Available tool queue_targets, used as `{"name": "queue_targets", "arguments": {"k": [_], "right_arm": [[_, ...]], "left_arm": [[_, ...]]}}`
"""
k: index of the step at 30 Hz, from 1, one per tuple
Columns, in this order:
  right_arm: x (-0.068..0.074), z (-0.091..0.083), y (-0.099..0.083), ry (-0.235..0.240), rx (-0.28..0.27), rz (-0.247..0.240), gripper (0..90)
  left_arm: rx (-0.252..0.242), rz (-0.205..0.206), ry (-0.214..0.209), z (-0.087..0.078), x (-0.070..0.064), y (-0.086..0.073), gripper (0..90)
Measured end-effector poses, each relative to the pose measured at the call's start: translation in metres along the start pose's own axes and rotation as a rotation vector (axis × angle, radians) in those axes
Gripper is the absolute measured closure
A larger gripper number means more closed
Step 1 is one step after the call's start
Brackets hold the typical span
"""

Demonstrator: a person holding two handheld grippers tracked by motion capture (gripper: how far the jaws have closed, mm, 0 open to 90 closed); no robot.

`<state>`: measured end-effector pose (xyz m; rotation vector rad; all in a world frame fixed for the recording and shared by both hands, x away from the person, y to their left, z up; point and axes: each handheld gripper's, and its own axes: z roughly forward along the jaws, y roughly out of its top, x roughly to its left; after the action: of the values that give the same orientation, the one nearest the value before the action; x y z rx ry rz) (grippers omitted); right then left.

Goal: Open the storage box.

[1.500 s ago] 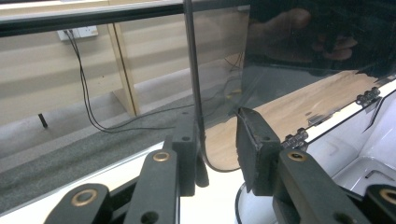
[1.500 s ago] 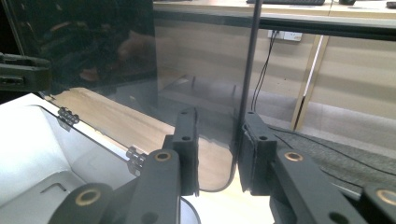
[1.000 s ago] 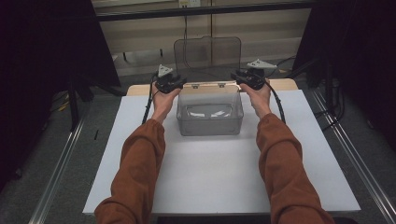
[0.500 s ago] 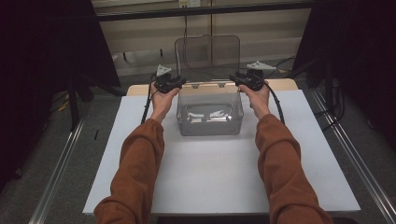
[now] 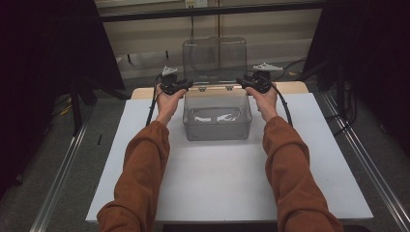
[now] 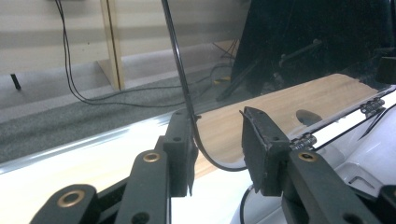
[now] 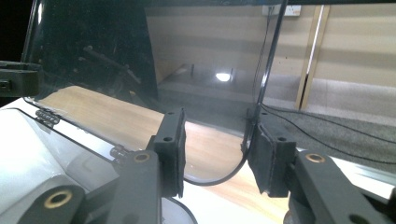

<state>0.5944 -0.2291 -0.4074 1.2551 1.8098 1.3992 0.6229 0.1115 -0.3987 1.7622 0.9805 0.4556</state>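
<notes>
1. Clear plastic box (image 5: 217, 118) standing at the far middle of the white table top (image 5: 217, 193), with its clear lid (image 5: 214, 59) raised upright at the back on small hinges (image 6: 303, 140); pale white items lying inside the box, too blurred to name.
2. Left gripper (image 5: 181, 86) held at the lid's lower left corner, right gripper (image 5: 247, 85) at its lower right corner; each on the far side of a hand, forearms in rust-coloured sleeves (image 5: 140, 179) coming in from the near edge.
3. In the left gripper view, left gripper (image 6: 215, 149) with jaws parted on either side of the lid's rounded corner edge, one pad touching or nearly touching it, the other well apart; nothing clamped.
4. In the right gripper view, right gripper (image 7: 215, 149) likewise spread, the lid's corner edge running down just beside one pad, a wide gap to the other; nothing gripped.
5. Counted: one box; one lid; two grippers; two hinges in the left gripper view.
6. A strip of wooden board (image 6: 280, 107) behind the box; beyond it grey floor (image 6: 93, 112) with loose black cables (image 6: 70, 70); dark curtains at both sides.
7. Box near the white top's far edge; broad bare white surface in front and to both sides; metal rails (image 5: 58, 183) flanking the table.
</notes>
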Motion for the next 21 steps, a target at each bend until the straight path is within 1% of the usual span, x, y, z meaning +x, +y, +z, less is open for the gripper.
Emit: {"name": "queue_targets", "arguments": {"k": [1, 3, 5, 9, 12, 14, 19, 20, 21], "right_arm": [[0.0004, 0.0003, 0.0008, -0.001, 0.009, 0.005, 57.7], [0.0015, 0.0012, 0.0020, -0.009, 0.021, 0.009, 56.3], [0.0023, 0.0016, 0.0030, -0.012, 0.034, 0.014, 55.9], [0.0018, 0.0018, 0.0039, -0.010, 0.043, 0.022, 56.0], [0.0022, 0.0022, 0.0046, -0.017, 0.048, 0.056, 56.9], [0.0017, 0.0031, 0.0049, -0.018, 0.053, 0.064, 56.8], [-0.0011, 0.0059, 0.0065, -0.006, 0.082, 0.096, 55.4], [-0.0012, 0.0063, 0.0063, -0.004, 0.087, 0.099, 54.6], [-0.0014, 0.0068, 0.0060, -0.004, 0.089, 0.101, 53.5]], "left_arm": [[0.005, 0.001, 0.002, 0.0003, 0.0004, 0.0004, 64.1], [0.015, -0.012, 0.002, 0.0005, 0.0007, 0.0013, 64.0], [0.024, -0.010, 0.002, 0.0007, 0.0008, 0.0023, 63.8], [0.033, -0.014, 0.006, 0.0008, -0.0002, 0.0034, 63.5], [0.042, -0.015, 0.002, 0.0007, 0.0010, 0.0036, 63.2], [0.042, -0.018, 0.001, 0.0012, 0.0014, 0.0033, 62.9], [0.047, -0.016, 0.018, 0.0031, 0.0013, 0.0020, 60.7], [0.048, -0.018, 0.021, 0.0035, 0.0012, 0.0018, 60.0], [0.046, -0.031, 0.014, 0.0041, 0.0019, 0.0011, 59.5]]}}
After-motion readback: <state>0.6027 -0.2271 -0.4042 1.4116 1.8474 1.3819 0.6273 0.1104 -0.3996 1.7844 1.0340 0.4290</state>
